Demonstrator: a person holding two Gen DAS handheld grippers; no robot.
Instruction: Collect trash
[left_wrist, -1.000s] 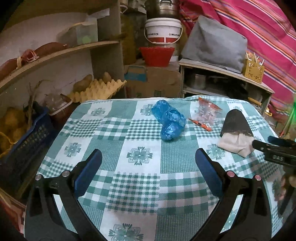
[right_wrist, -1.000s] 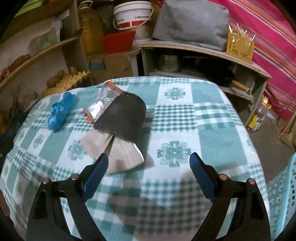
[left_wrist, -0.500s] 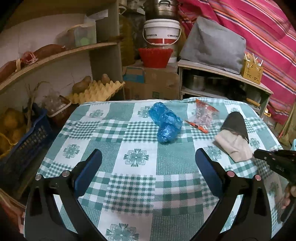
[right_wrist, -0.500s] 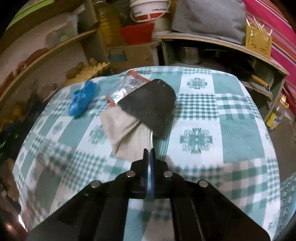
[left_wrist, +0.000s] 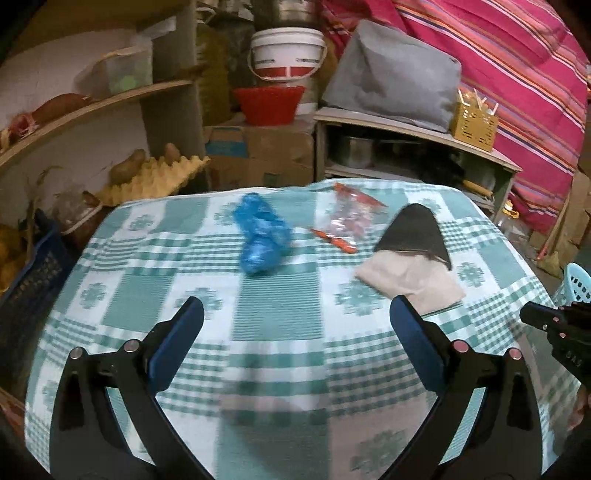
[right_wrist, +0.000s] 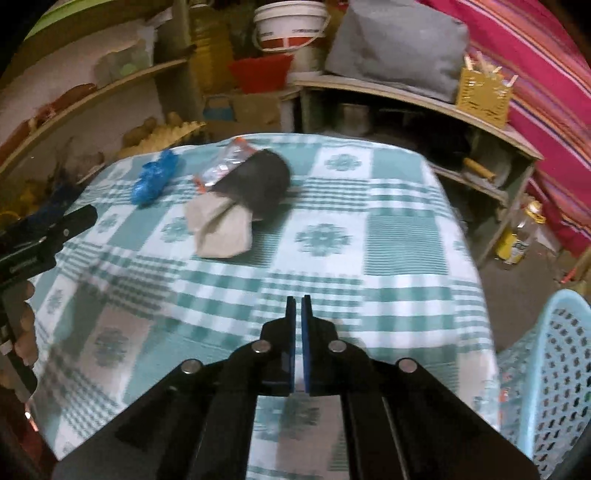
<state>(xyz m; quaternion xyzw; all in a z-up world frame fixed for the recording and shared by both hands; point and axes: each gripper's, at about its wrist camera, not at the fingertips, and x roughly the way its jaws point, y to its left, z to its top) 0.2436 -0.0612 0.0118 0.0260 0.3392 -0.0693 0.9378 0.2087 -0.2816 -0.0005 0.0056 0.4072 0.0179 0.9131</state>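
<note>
- While I hold over the near edge of the checked tablecloth, my right gripper is pressed together on nothing; left gripper spread wide, empty.
- Light-blue basket just right of the table.
- Mid-cloth: beige paper touching a black wrapper.
- Farther: clear red-edged packet, blue crumpled plastic.

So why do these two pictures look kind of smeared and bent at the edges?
Left wrist view: fisheye lens bows the shelf, dim warm light, tablecloth checks smeared by motion. Right wrist view: same curving, near cloth blurred, blue basket sharper, corners dark.
</note>
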